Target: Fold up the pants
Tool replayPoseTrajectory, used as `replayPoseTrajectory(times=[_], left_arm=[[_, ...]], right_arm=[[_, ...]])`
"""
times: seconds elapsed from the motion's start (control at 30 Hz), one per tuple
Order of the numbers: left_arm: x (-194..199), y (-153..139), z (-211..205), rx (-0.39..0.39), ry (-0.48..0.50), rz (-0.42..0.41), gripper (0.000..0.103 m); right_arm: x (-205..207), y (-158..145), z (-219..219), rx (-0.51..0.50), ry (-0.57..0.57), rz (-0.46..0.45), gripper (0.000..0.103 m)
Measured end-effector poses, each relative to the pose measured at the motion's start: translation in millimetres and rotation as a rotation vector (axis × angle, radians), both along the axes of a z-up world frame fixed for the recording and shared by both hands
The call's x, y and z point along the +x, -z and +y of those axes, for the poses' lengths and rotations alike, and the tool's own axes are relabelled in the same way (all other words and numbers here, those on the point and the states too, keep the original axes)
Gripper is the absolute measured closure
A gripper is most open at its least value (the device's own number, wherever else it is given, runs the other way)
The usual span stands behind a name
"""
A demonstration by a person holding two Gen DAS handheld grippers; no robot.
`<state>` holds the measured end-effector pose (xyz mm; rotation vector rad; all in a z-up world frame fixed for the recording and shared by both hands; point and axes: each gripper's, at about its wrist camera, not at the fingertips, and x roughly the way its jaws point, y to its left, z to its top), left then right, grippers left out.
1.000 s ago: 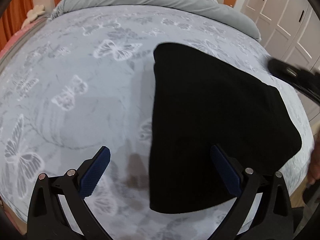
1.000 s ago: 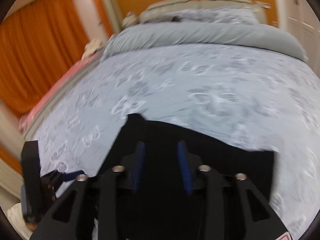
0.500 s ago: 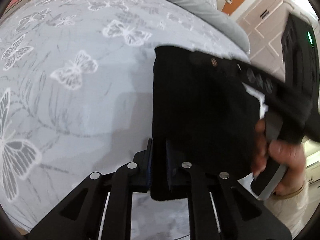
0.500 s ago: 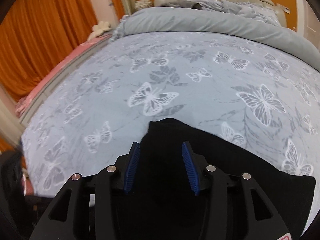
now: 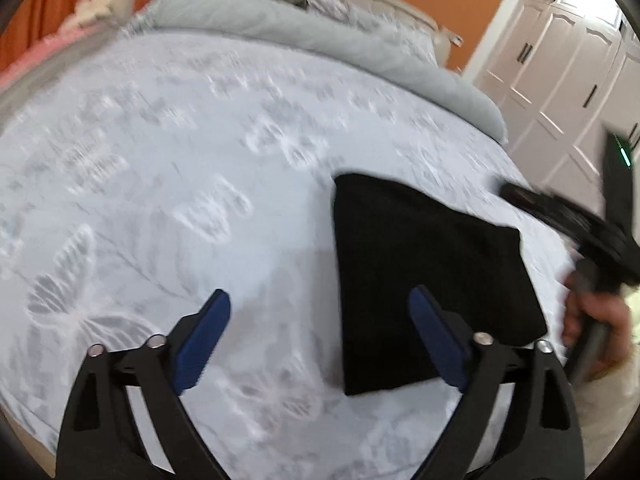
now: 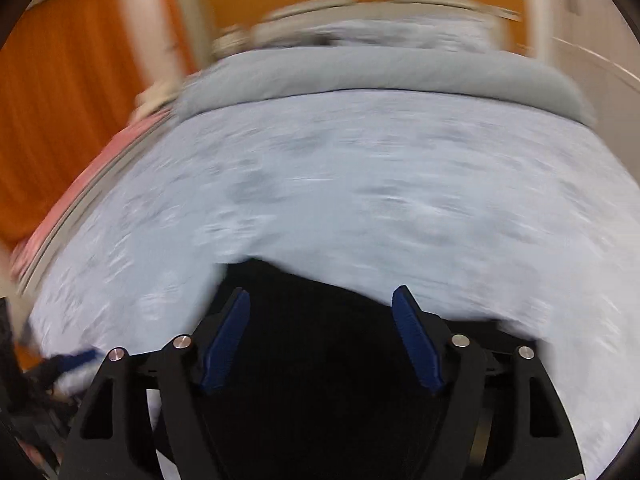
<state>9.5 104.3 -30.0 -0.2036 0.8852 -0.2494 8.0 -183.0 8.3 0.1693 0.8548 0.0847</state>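
The left gripper (image 5: 320, 320) is hovering with its 2 fingers (image 5: 202, 338) spread wide and gripping nothing; the folded black pants (image 5: 424, 276) are lying flat on the bed (image 5: 180, 184), partly behind the right-hand finger. The right gripper (image 6: 322, 336) is holding its fingers (image 6: 416, 340) apart above the pants (image 6: 320, 340), with nothing between them.

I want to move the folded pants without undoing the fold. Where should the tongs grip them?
Probably the near edge of the pants, coming in low from the foot of the bed. The pants lie flat as a compact rectangle, so clamping that edge should catch the layers together. The left tongs are open nearby.
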Motion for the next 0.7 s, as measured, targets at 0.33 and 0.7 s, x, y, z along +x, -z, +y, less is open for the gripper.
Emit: replayPoseTrajectory(times=[0.33, 0.7], left_arm=[[-2, -5, -51, 0.209, -0.028, -0.086, 0.006], [8, 6, -108, 0.267, 0.01, -0.086, 0.006]], right_arm=[[-62, 59, -104, 0.216, 0.061, 0.232, 0.03], [-81, 58, -50, 0.118, -0.085, 0.142, 0.07]])
